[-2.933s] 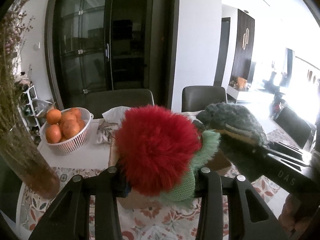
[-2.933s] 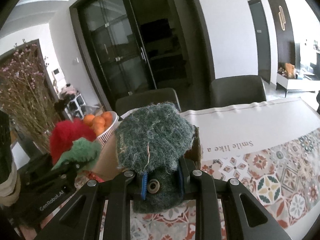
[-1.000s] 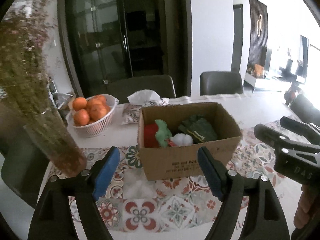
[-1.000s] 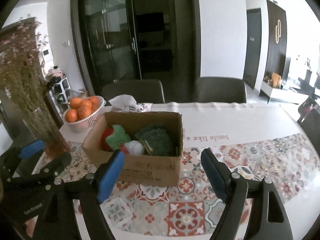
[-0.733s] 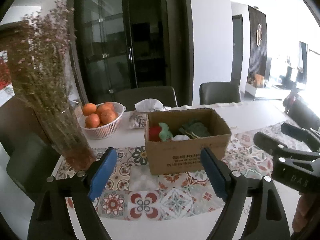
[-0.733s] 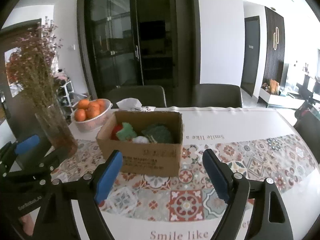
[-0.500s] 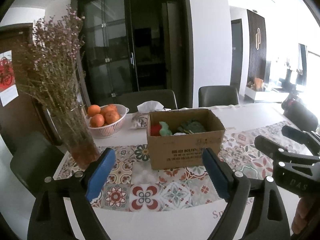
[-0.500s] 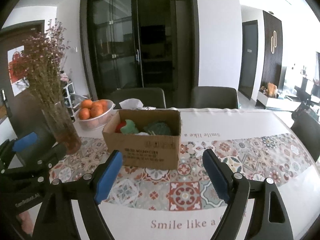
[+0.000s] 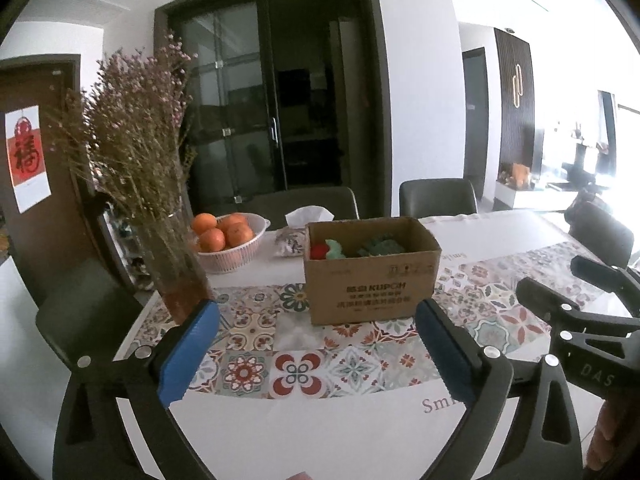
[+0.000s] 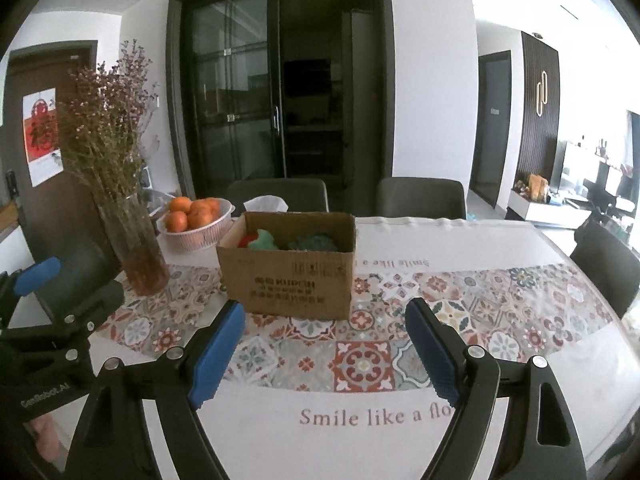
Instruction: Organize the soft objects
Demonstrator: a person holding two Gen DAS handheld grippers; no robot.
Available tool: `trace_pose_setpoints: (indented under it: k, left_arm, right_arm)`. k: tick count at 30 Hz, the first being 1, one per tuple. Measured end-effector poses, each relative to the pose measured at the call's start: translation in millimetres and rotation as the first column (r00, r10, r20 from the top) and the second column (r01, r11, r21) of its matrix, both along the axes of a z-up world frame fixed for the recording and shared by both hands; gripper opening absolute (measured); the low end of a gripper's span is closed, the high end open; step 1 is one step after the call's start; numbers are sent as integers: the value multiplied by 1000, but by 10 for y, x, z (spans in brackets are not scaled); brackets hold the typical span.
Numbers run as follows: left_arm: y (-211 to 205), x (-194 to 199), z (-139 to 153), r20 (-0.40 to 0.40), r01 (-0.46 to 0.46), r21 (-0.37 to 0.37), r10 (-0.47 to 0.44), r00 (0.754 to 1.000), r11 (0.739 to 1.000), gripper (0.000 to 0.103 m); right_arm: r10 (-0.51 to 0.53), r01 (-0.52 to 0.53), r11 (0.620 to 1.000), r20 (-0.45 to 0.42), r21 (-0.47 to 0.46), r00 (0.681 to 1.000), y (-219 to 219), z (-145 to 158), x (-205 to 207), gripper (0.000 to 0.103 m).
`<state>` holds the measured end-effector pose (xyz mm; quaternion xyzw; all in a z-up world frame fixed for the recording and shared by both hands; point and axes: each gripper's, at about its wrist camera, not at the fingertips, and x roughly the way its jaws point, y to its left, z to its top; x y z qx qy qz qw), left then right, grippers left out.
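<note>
A: Where are the soft toys [image 9: 352, 249]?
B: In the box [image 9: 372, 280], ahead of both grippers.
A: And the grippers?
B: Left gripper [image 9: 318, 312] empty, jaws opening; right gripper [image 10: 325, 314] apart, empty.

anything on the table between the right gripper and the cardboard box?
Nothing. In the right wrist view only bare patterned tablecloth lies between the empty right gripper and the cardboard box.
</note>
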<state>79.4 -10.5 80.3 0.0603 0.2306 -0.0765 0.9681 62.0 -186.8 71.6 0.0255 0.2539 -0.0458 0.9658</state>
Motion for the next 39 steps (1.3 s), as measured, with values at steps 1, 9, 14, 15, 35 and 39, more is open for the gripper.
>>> trace_pose_setpoints:
  k: [1, 9, 14, 15, 35, 39]
  left_arm:
    - [1, -34, 4, 6, -1, 2, 1, 1000, 1000, 102]
    - [14, -279, 45, 33, 25, -5, -24, 999, 1000, 103]
    - [23, -376, 74, 51, 16, -1, -16, 999, 1000, 103]
    - [24, -390, 75, 53, 17, -2, -17, 998, 1000, 103]
    - [94, -464, 66, 70, 24, -25, -22, 997, 999, 103]
    - [98, -491, 79, 82, 20, -21, -19, 996, 1000, 103]
  right_arm:
    - [1, -1, 1000, 0, 5, 1000, -1, -1, -24, 84]
    - [11, -12, 999, 8, 37, 1000, -6, -3, -222, 84]
    - [15, -15, 999, 17, 35, 1000, -5, 10, -279, 84]
    - [15, -16, 999, 19, 34, 1000, -6, 15, -289, 84]
    - [11, -12, 1000, 17, 29, 1000, 33, 18, -332, 84]
    - [14, -15, 999, 16, 30, 1000, 34, 17, -328, 84]
